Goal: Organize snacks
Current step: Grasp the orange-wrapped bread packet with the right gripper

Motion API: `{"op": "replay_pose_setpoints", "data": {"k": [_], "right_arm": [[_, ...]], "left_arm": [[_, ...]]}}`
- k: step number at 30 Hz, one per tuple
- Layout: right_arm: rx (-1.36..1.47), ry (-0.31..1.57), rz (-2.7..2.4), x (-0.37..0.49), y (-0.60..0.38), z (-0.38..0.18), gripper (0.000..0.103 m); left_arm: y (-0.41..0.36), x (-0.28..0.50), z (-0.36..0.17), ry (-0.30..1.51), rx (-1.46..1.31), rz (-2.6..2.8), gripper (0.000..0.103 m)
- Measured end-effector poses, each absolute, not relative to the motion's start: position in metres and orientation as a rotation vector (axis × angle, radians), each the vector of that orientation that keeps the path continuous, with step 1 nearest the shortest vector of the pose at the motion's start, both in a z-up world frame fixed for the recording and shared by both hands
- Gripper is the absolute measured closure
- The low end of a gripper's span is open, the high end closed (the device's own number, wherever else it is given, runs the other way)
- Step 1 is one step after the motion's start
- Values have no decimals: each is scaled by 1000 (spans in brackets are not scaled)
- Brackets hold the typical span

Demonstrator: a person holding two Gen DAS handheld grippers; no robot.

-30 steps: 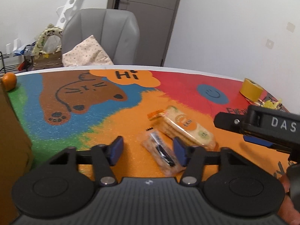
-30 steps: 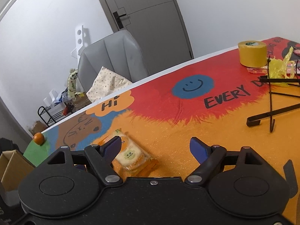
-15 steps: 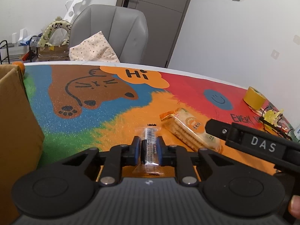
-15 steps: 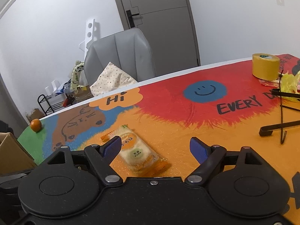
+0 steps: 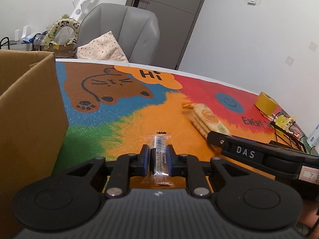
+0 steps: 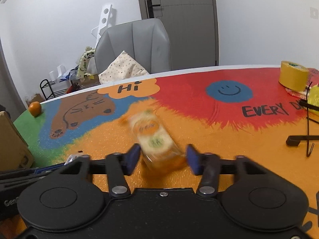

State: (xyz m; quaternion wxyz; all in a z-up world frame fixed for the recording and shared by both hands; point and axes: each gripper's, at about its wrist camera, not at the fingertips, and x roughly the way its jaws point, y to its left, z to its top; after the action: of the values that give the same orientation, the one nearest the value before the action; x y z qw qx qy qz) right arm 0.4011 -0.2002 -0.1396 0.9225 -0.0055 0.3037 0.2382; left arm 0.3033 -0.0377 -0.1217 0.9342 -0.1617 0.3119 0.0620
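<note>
Clear cellophane wraps the small dark-printed snack sachet [image 5: 160, 151], and the left gripper [image 5: 158, 160] has its blue pads pinched tight on that sachet's middle, the packet's long axis running straight out along the fingers. A brown cardboard box [image 5: 30, 107] stands just beside it on the left, so that hand is the nearer one to a likely drop-off.

The relation that matters is on the other side. The orange-and-clear plastic sleeve of round crackers [image 6: 154, 139] lies on the colourful cartoon-print table mat [image 6: 199, 139], directly ahead of the right gripper [image 6: 162, 159] and between its fingers. Its long axis points away and slightly left, roughly in line with the fingers, so the jaws span its short width. They are closing; the sleeve is blurred, the left pad looks at its edge, and a sliver of gap shows by the right pad. Judging from this, the grip needs no turn of the wrist.
</note>
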Motion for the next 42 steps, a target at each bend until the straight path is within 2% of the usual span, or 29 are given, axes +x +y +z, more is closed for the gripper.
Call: {"op": "replay_pose_setpoints", "data": {"k": [8, 11, 16, 28, 30, 32, 34, 42], "right_arm": [[-101, 677, 532, 387, -194, -132, 62], [-83, 724, 577, 382, -193, -128, 53], [-112, 668, 550, 376, -192, -123, 40], [-164, 621, 525, 382, -178, -140, 38], [-164, 614, 527, 383, -178, -140, 39], [-165, 611, 528, 382, -178, -139, 47], [-178, 607, 534, 380, -178, -139, 60], [-217, 611, 516, 372, -174, -136, 68]], "left_arm": [[-46, 300, -126, 598, -277, 129, 82], [-45, 299, -126, 595, -283, 127, 81], [-40, 300, -128, 590, -317, 120, 82], [-39, 297, -125, 604, -310, 128, 86], [-39, 298, -125, 605, -310, 122, 86], [-40, 297, -124, 609, -312, 110, 86], [-42, 298, -124, 615, -311, 99, 87], [-36, 299, -122, 637, -350, 50, 87]]}}
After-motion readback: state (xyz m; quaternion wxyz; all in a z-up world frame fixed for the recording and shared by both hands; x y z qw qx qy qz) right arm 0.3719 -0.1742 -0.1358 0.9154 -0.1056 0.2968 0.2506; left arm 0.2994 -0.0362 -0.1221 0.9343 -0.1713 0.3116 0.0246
